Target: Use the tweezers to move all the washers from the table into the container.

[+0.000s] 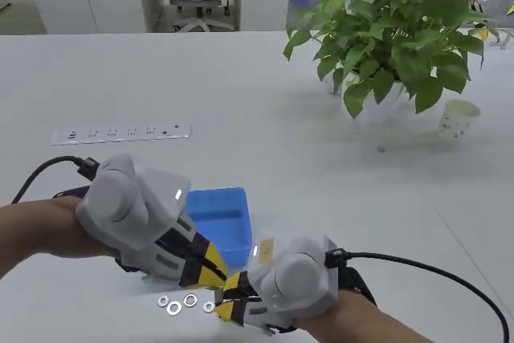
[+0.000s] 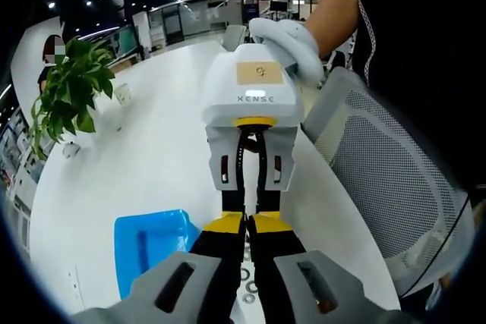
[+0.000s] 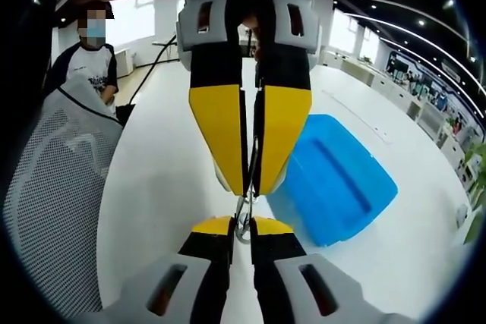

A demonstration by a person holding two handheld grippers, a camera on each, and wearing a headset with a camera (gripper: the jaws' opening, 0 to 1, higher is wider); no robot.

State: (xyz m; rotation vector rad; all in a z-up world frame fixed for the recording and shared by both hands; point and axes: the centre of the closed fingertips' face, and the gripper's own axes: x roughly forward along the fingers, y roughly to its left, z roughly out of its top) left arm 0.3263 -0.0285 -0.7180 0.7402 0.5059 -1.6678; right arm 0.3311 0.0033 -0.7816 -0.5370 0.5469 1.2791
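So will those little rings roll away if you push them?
Probably not: the washers lie flat on the table, so they'd likely slide. Being thin and small, they're probably light and may slip from the tweezers.

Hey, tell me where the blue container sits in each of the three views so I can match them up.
Head view: the blue container is at lower centre.
Left gripper view: the container is at lower left.
Right gripper view: the container is right of centre.
Shared landmark: the white table it stands on.
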